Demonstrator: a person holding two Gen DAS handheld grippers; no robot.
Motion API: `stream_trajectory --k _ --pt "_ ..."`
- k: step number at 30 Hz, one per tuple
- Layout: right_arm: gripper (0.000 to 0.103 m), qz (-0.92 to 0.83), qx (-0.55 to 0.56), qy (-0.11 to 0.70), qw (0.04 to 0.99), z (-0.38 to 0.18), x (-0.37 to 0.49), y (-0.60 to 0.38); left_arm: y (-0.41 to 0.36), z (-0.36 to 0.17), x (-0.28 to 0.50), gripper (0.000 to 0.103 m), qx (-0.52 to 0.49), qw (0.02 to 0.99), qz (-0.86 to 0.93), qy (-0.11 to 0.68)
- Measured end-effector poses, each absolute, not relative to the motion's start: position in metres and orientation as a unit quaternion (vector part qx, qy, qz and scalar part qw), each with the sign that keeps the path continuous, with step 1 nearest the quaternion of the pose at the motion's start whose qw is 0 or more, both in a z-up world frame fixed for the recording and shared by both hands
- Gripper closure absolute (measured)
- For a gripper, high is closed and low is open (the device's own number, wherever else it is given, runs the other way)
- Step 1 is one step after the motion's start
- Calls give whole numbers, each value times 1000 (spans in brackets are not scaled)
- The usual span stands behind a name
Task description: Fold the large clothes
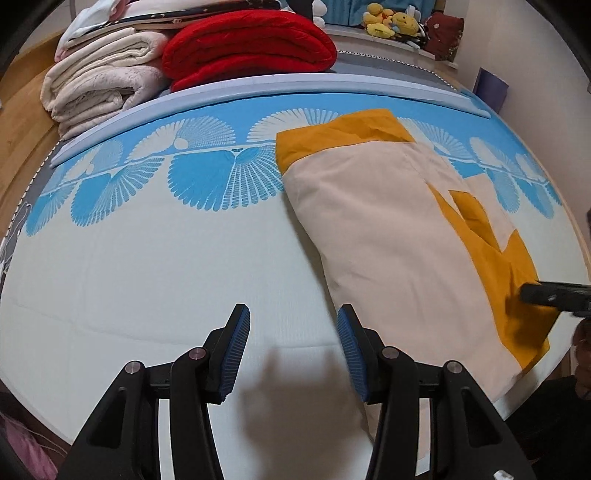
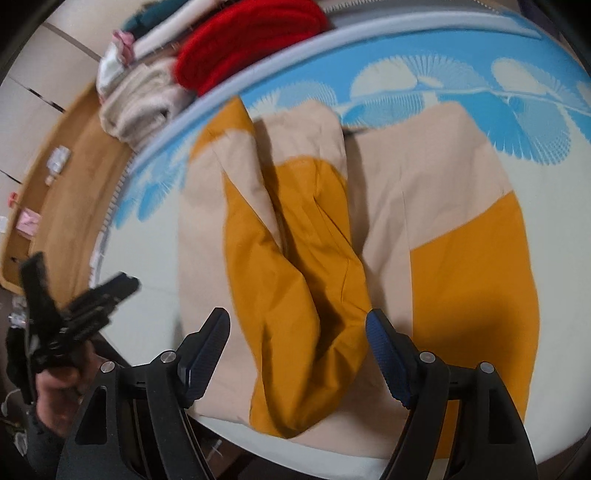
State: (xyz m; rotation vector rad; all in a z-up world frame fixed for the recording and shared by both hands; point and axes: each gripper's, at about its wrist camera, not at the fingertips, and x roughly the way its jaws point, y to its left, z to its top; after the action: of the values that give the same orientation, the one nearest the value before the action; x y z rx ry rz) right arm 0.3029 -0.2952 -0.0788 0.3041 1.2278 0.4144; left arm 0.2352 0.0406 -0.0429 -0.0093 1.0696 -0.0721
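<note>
A large cream and mustard-yellow garment point(image 1: 399, 236) lies partly folded on the bed, to the right in the left wrist view. My left gripper point(image 1: 293, 321) is open and empty, hovering over the pale sheet just left of the garment's near edge. My right gripper point(image 2: 297, 325) is open above the garment point(image 2: 306, 236), with a folded mustard sleeve between and beyond its fingers; nothing is gripped. The right gripper's black tip point(image 1: 554, 293) shows at the right edge of the left wrist view. The left gripper point(image 2: 74, 306) shows at the left of the right wrist view.
The bed sheet point(image 1: 147, 277) is pale with a blue fan pattern along the far side. Folded cream blankets point(image 1: 99, 85) and a red blanket point(image 1: 247, 44) are stacked beyond the bed. Plush toys point(image 1: 395, 22) sit at the back. A wooden floor point(image 2: 66, 192) lies left.
</note>
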Motion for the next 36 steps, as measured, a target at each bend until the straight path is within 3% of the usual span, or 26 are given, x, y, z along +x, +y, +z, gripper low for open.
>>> stream_trajectory --k 18,24,26,27,28,30,36 --pt "27 106 92 609 781 -107 319 -288 47 -46 238 57 -8 854 -35 518" --pt "24 125 115 663 729 -134 318 -281 46 -49 238 57 0 852 -38 522" --pt "34 136 103 652 738 -129 317 -275 45 -50 239 57 2 852 -39 523" --pt "48 145 89 644 746 -123 315 -270 44 -50 239 57 2 852 -38 523" --pt "69 151 81 637 752 -119 314 -264 44 -50 238 57 1 852 -38 523" --pt "88 171 69 616 766 -106 309 -256 44 -49 239 57 -6 852 -38 523" --pt "93 272 83 487 826 -22 281 -267 38 -47 244 57 -35 852 -50 519"
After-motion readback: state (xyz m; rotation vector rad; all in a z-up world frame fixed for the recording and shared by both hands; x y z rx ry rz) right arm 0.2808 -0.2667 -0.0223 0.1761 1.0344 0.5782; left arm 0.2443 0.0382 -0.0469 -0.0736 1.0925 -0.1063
